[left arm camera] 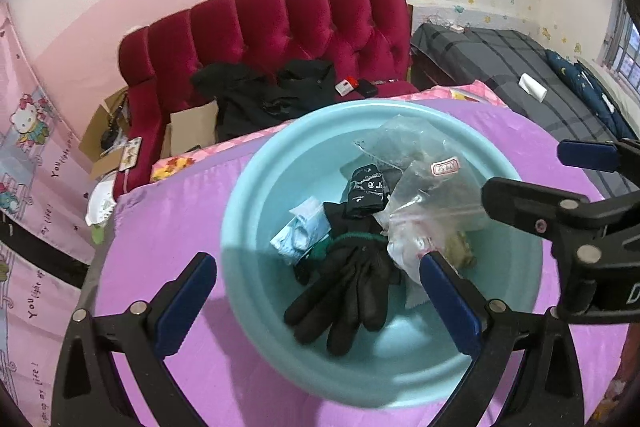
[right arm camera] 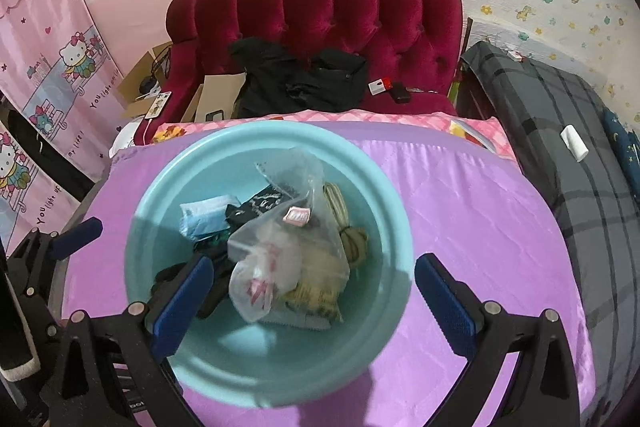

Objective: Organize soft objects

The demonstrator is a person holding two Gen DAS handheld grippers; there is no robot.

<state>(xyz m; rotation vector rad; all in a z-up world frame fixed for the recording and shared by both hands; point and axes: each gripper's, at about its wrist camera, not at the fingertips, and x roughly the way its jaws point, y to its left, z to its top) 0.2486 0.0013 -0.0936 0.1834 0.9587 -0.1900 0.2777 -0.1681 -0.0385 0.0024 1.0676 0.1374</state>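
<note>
A light blue basin (left arm camera: 248, 195) stands on a purple satin cloth (left arm camera: 168, 227). It holds black gloves (left arm camera: 348, 291), a pale blue cloth piece (left arm camera: 300, 233), a black printed sock (left arm camera: 366, 193) and clear plastic bags (left arm camera: 432, 211). My left gripper (left arm camera: 318, 267) hovers open above the gloves with nothing between its fingers. My right gripper (left arm camera: 536, 171) shows at the right, also open. In the right wrist view, the right gripper (right arm camera: 314, 265) is wide open over the basin (right arm camera: 384, 195) and a plastic bag (right arm camera: 280, 255), touching nothing. A blue left finger (right arm camera: 78, 233) shows at the left.
Behind the basin stands a red tufted sofa (right arm camera: 340, 11) with black clothes (right arm camera: 296, 79) and small boxes on it. A grey plaid bed (right arm camera: 568, 147) runs along the right. Cardboard boxes (right arm camera: 140, 83) and a pink cartoon curtain (right arm camera: 52, 67) are at the left.
</note>
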